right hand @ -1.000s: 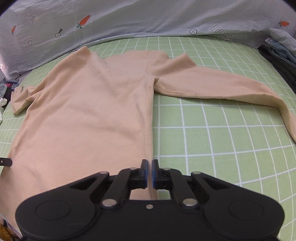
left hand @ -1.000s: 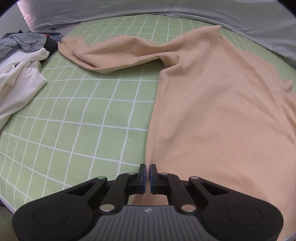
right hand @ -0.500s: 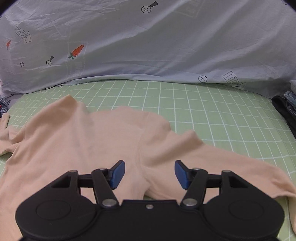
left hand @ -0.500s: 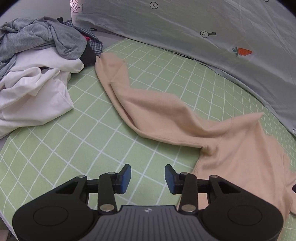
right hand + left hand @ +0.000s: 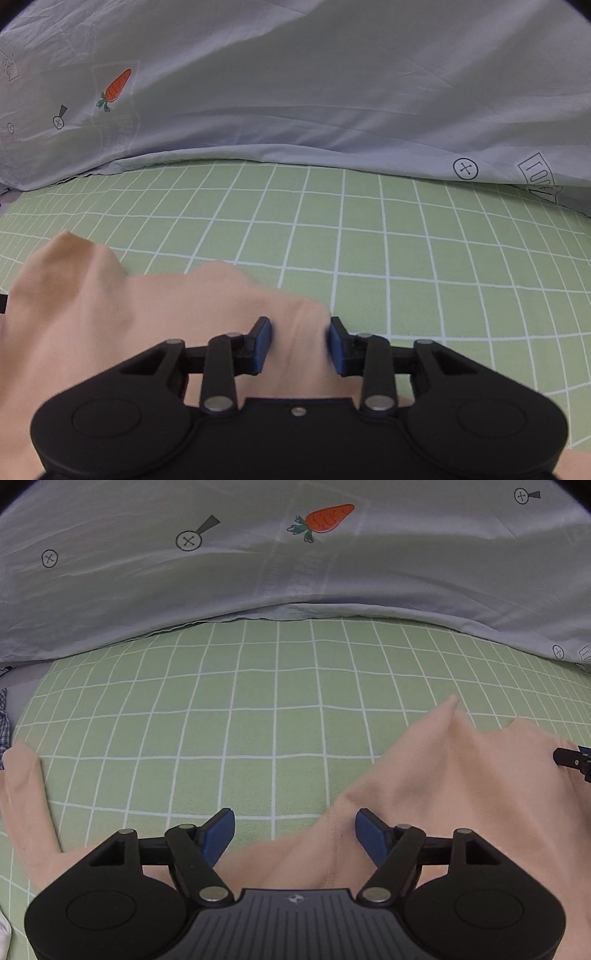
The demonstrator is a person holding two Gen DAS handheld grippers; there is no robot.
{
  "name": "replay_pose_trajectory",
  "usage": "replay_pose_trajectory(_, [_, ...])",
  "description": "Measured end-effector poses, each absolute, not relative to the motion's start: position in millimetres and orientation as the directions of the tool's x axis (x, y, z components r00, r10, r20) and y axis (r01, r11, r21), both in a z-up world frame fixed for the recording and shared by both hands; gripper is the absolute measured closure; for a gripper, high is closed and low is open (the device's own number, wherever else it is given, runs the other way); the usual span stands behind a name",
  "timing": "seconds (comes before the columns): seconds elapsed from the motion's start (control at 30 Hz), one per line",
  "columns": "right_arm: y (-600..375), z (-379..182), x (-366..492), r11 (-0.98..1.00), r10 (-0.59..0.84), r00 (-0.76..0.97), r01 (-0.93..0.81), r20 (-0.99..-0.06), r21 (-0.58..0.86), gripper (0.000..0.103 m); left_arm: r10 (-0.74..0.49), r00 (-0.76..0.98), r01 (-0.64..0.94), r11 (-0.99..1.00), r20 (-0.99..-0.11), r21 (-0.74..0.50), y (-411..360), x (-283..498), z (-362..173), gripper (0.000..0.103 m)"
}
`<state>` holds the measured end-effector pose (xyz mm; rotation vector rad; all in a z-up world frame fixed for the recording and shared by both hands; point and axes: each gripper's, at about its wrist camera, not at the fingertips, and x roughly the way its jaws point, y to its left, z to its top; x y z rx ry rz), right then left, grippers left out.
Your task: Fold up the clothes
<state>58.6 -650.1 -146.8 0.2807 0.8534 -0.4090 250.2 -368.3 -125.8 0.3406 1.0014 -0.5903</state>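
Observation:
A peach long-sleeved shirt (image 5: 461, 794) lies flat on the green checked bed sheet (image 5: 258, 731). My left gripper (image 5: 296, 835) hovers over the shirt's left shoulder seam. Its jaws are wide and still opening, with only the fabric's edge below them, and the sleeve (image 5: 26, 812) trails off to the left. My right gripper (image 5: 300, 344) straddles the other shoulder of the shirt (image 5: 110, 325). Its jaws are closing, with a ridge of peach fabric between the blue pads (image 5: 263, 343), which do not visibly pinch it. The right gripper's tip (image 5: 570, 761) shows at the left wrist view's right edge.
A grey-blue duvet (image 5: 295, 572) printed with carrots lies bunched along the far side of the bed (image 5: 332, 92). A bit of plaid cloth (image 5: 3, 720) and white cloth (image 5: 3, 928) show at the left edge. Bare sheet (image 5: 443, 266) lies beyond the shoulders.
Both grippers were shut at the shirt's hem; they let go and travelled up the shirt to its shoulders. Both opened on the way, and the right one's gap has since narrowed.

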Motion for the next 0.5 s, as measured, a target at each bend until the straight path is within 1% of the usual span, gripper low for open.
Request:
replay_pose_trajectory(0.03, [-648.3,-146.5,58.1,0.89,-0.235,0.591,0.45,-0.771,0.074,0.093,-0.314,0.397,0.61,0.792,-0.862,-0.008,-371.5,250.7,-129.8,0.039])
replay_pose_trajectory(0.07, [-646.1,-146.6,57.6,0.893,-0.242,0.594,0.446,-0.767,0.064,0.094,-0.327,0.394,0.611,0.791,-0.859,-0.02,-373.0,250.4,-133.4,0.058])
replay_pose_trajectory(0.1, [-645.0,-146.7,56.6,0.89,-0.262,0.593,0.453,-0.761,0.047,0.095,-0.34,0.394,0.599,0.8,-0.854,-0.042,-373.1,250.9,-135.1,0.088])
replay_pose_trajectory(0.13, [-644.4,-146.9,55.3,0.884,-0.288,0.59,0.466,-0.754,0.027,0.096,-0.354,0.396,0.578,0.813,-0.847,-0.07,-372.2,252.0,-135.5,0.099])
replay_pose_trajectory(0.2, [-650.1,-148.9,49.1,0.856,-0.345,0.575,0.517,-0.741,0.003,0.097,-0.337,0.455,0.544,0.838,-0.824,-0.042,-374.2,251.9,-134.1,0.103])
replay_pose_trajectory(0.3, [-663.6,-153.9,42.2,0.824,-0.353,0.576,0.565,-0.738,0.047,0.097,-0.303,0.52,0.541,0.84,-0.798,0.033,-385.0,255.5,-132.9,0.103])
replay_pose_trajectory(0.37, [-665.2,-154.9,45.1,0.827,-0.372,0.567,0.562,-0.735,0.015,0.097,-0.304,0.511,0.527,0.85,-0.804,0.015,-389.8,262.2,-133.7,0.103])
replay_pose_trajectory(0.43, [-665.1,-156.5,50.2,0.83,-0.41,0.548,0.556,-0.729,-0.05,0.097,-0.331,0.495,0.508,0.861,-0.804,-0.042,-389.9,262.9,-130.8,0.103])
replay_pose_trajectory(0.47, [-666.6,-155.9,50.7,0.822,-0.423,0.537,0.566,-0.729,-0.06,0.096,-0.347,0.486,0.498,0.864,-0.802,-0.072,-389.5,262.7,-129.2,0.099])
replay_pose_trajectory(0.5, [-668.7,-154.5,50.1,0.812,-0.431,0.528,0.581,-0.732,-0.059,0.094,-0.363,0.478,0.488,0.867,-0.8,-0.102,-389.1,262.5,-127.5,0.098])
